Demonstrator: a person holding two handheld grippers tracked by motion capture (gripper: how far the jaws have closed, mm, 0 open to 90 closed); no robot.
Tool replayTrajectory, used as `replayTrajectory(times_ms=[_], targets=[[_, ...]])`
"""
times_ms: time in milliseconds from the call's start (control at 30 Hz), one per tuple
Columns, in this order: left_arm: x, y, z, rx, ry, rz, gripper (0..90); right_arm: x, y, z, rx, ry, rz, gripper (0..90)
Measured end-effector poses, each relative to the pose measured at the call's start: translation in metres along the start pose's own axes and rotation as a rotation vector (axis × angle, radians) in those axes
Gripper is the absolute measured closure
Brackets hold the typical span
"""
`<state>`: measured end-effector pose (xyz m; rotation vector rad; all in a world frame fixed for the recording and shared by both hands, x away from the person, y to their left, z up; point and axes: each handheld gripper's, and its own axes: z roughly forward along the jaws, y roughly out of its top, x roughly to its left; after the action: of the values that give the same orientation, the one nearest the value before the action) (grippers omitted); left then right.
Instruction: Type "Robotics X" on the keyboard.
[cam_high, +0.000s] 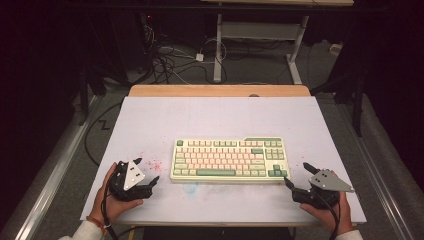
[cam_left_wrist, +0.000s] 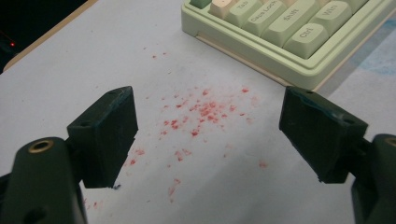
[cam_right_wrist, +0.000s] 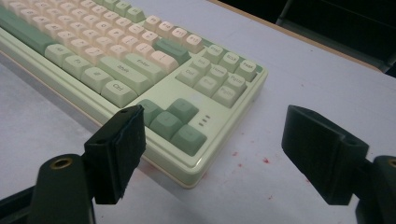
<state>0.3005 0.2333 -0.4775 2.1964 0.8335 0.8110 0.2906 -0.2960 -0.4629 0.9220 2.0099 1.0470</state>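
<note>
Grippers, left (cam_high: 148, 171) and right (cam_high: 295, 174), flanked the keyboard (cam_high: 229, 159) on the bench (cam_high: 160, 120), fingers spread wide and empty, seemingly poised to grasp its ends.

The keyboard (cam_high: 229, 159) is lying flat on the white desk (cam_high: 165, 120), roughly at its middle and nearer the person's edge, its long side running parallel to that edge. Its case is showing pale green, with cream and pink keycaps across the main block and darker green ones for the space bar, enter and arrow keys. All keys are sitting in place, and nothing is touching or resting on it.
</note>
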Motion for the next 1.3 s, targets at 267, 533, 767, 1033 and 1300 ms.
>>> replayTrajectory(times_ms=[267, 533, 767, 1033, 1300], targets=[[-0.003, 0.001, -0.001, -0.005, -0.003, 0.003, 18.6, 0.0, 0.001, -0.002, -0.006, -0.001, 0.008, 23.2], [0.0, -0.002, -0.004, -0.015, -0.004, 0.002, 18.6, 0.002, 0.009, 0.003, -0.007, 0.019, -0.008, 25.7], [-0.004, -0.003, -0.01, -0.012, 0.0, -0.001, 18.6, 0.008, 0.028, 0.015, 0.006, 0.09, -0.032, 47.8], [-0.003, -0.001, -0.007, -0.004, -0.019, -0.003, 21.1, 0.013, 0.057, 0.039, 0.077, 0.189, -0.057, 87.5], [-0.002, -0.002, -0.006, -0.002, -0.027, -0.004, 21.5, 0.024, 0.07, 0.067, 0.154, 0.255, -0.094, 90.0]])
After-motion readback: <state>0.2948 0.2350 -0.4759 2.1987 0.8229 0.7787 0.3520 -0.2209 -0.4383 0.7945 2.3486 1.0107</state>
